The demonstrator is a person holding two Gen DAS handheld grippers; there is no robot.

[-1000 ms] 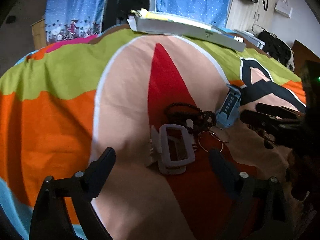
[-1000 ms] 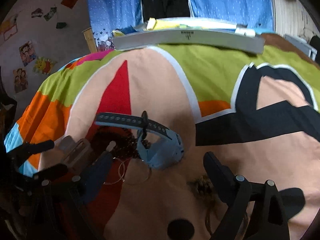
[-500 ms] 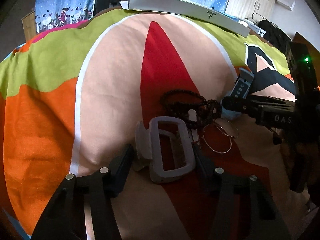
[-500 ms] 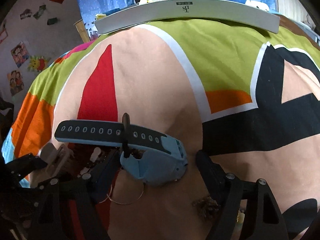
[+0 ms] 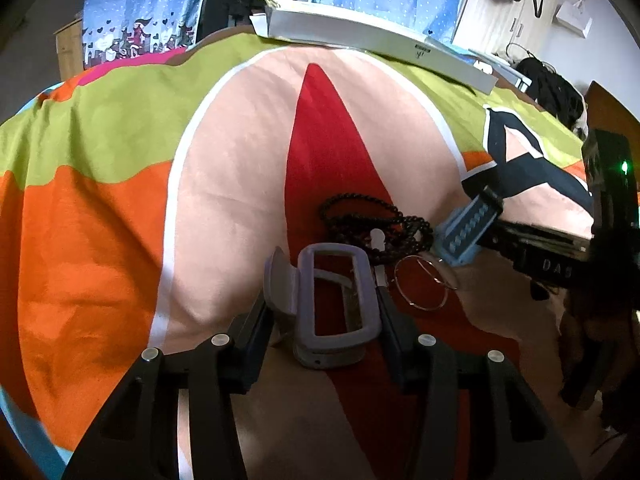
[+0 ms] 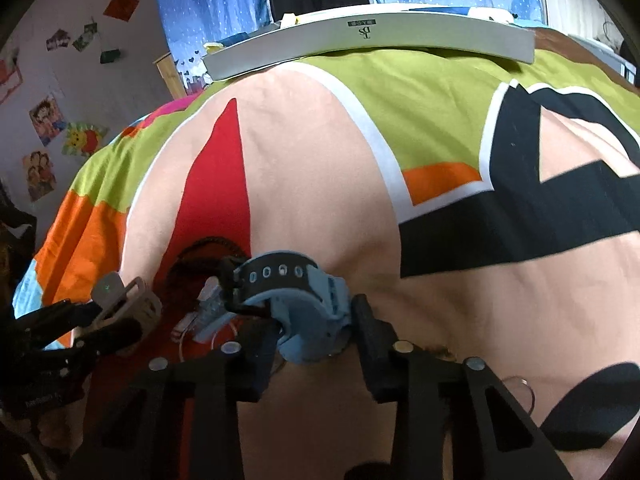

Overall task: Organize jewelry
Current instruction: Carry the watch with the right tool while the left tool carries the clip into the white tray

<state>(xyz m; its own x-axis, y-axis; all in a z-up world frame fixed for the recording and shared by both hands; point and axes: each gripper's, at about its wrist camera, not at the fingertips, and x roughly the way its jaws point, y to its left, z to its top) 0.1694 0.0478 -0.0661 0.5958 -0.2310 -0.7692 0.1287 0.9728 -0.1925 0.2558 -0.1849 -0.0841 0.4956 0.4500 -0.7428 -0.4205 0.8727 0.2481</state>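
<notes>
Left wrist view: left gripper [image 5: 326, 316] has its two black fingers closed in against the sides of the pale grey-lilac plastic claw hair clip [image 5: 334, 308], which sits between them on the bright patchwork bedspread [image 5: 100, 220]. Both fingers look to be touching the clip; whether it is off the fabric yet, cannot tell. Just beyond the clip lie a coiled dark beaded necklace [image 5: 372, 220], a thin metal hoop ring [image 5: 424, 286] and a small white pin-like piece [image 5: 378, 240], all bunched on the red wedge of the print. To the right, the other tool holds the light-blue watch with a black perforated strap [image 5: 468, 228]. A long flat white box [image 5: 380, 44] lies at the far edge of the bed.

Right wrist view: right gripper [image 6: 316, 332] is narrowed onto the blue watch body, fingers pressing either side, strap sticking up and away. The left tool with the clip shows at left edge. A small brownish trinket lies just beside the right finger; too hidden to name.

Step, as I read it: both pieces are being grasped at once, pickup stage, sorting barely begun. Next move probably calls for a straight lift of each, keeping the clip clear of the necklace and hoop so nothing snags, then carrying toward wherever storage is; possibly the white box, not certain.
</notes>
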